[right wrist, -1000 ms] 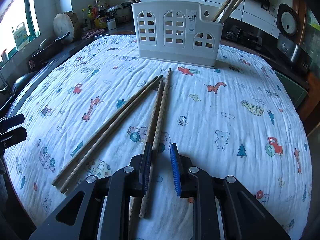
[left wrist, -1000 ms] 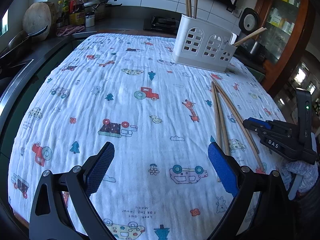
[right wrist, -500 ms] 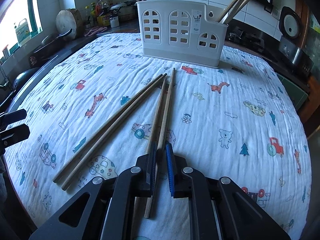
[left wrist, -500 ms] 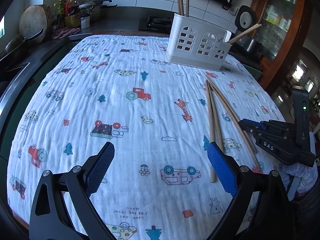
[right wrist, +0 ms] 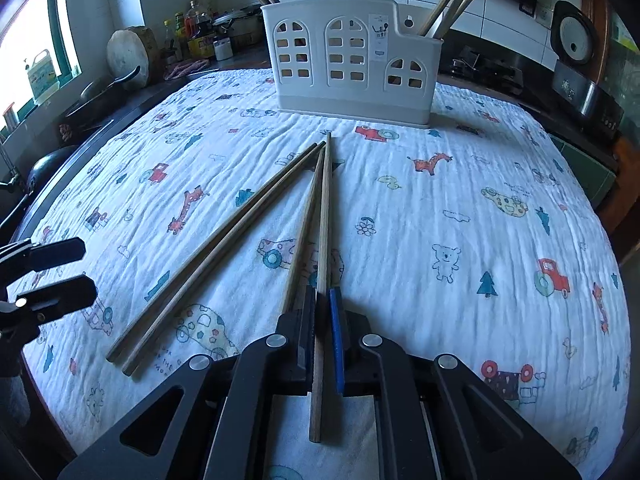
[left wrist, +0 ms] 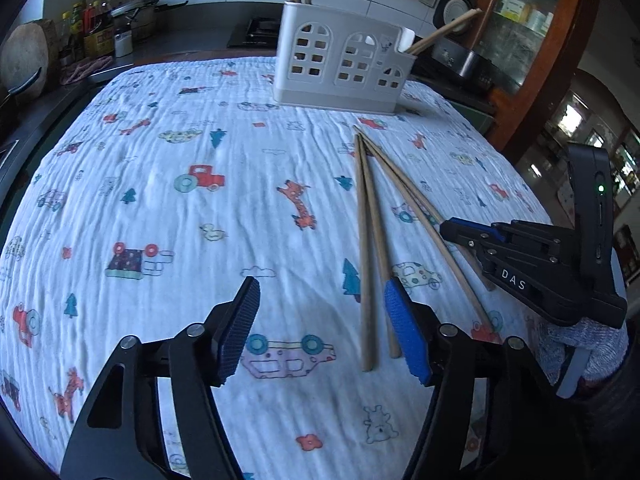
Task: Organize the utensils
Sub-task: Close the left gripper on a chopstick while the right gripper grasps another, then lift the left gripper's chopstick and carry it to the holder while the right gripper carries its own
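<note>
Gripping one chopstick (right wrist: 323, 240) in my right hand-held gripper (right wrist: 322, 344), I have it pinched near its butt end while its length lies on the cloth-covered table (right wrist: 460, 184). My left hand-held gripper (left wrist: 322, 332) has just been closing, nothing between its pads, beside the other pair (left wrist: 366, 248). Next, I judge, comes lifting and dropping the stick into the white holder (right wrist: 352, 64). The holder's compartments are hidden behind its wall.

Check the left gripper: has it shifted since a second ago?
Yes. The left gripper has slid right toward the loose chopsticks; the holder now sits left of where it was in its view. Its jaws have just been closing, empty.
</note>
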Tool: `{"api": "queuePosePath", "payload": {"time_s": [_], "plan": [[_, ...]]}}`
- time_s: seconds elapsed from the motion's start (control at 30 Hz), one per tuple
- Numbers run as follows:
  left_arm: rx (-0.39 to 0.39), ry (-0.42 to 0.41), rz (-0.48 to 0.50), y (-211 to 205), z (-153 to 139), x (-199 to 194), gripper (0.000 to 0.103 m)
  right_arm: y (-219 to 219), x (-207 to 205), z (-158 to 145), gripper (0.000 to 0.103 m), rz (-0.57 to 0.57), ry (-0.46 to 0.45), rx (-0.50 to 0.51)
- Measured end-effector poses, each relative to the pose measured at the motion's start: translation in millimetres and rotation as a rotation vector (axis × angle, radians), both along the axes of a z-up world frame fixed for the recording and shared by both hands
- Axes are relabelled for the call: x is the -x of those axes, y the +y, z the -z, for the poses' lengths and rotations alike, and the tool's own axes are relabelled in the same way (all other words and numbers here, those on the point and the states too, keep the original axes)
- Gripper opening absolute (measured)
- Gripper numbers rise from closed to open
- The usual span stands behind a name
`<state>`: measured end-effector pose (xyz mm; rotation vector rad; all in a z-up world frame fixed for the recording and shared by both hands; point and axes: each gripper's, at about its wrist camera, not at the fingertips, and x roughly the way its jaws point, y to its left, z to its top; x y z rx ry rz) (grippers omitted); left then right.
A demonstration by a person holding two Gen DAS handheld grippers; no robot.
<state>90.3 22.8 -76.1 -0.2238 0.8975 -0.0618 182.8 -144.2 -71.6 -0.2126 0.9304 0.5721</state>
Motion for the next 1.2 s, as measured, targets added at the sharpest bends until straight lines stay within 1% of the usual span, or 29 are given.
{"api": "queuePosePath", "payload": {"time_s": [0.03,0.07,0.1,0.13,0.2,0.37,0.5,0.63,0.87,0.9,0.97,1.07,1.2], "plan": [[-0.001,0.010,0.017,-6.0,3.2,-3.4,0.056,-1.3,-0.1,-0.3,0.007,0.001,-0.001,0.000],[-0.002,0.016,0.028,-9.9,5.5,-5.6,0.050,-2.7,0.3,0.0,0.007,0.003,-0.002,-0.002],[0.000,0.024,0.036,-13.4,8.4,-8.4,0.041,-3.9,0.1,-0.1,0.007,0.005,-0.001,-0.004],[0.007,0.034,0.042,-15.7,11.2,-11.2,0.036,-5.3,0.4,0.0,0.007,0.007,-0.001,-0.006],[0.019,0.046,0.046,-18.0,15.0,-15.8,0.024,-8.0,0.3,0.5,0.007,0.010,0.000,-0.010],[0.010,0.053,0.056,-20.7,17.0,-22.3,0.015,-11.6,0.2,1.3,0.007,0.010,0.001,-0.015],[0.004,0.058,0.072,-25.8,17.4,-23.5,0.011,-11.8,-0.2,2.1,0.007,0.009,0.001,-0.016],[-0.009,0.065,0.074,-28.8,19.9,-23.8,0.011,-12.2,0.9,1.8,0.007,0.008,0.001,-0.015],[-0.008,0.068,0.071,-29.3,20.7,-24.8,0.011,-11.6,2.9,1.9,0.007,0.009,-0.001,-0.019],[-0.005,0.069,0.068,-28.9,20.7,-25.1,0.008,-11.7,2.8,2.0,0.007,0.009,-0.002,-0.018],[-0.007,0.073,0.063,-27.9,20.5,-25.9,0.006,-12.0,2.6,1.8,0.007,0.010,-0.003,-0.022],[-0.007,0.069,0.061,-26.3,16.3,-25.2,0.006,-13.0,3.7,-1.4,0.007,0.012,-0.011,-0.027],[-0.025,0.039,0.070,-24.2,2.4,-22.0,0.006,-16.9,6.2,-15.6,0.007,0.015,-0.047,-0.035]]}}
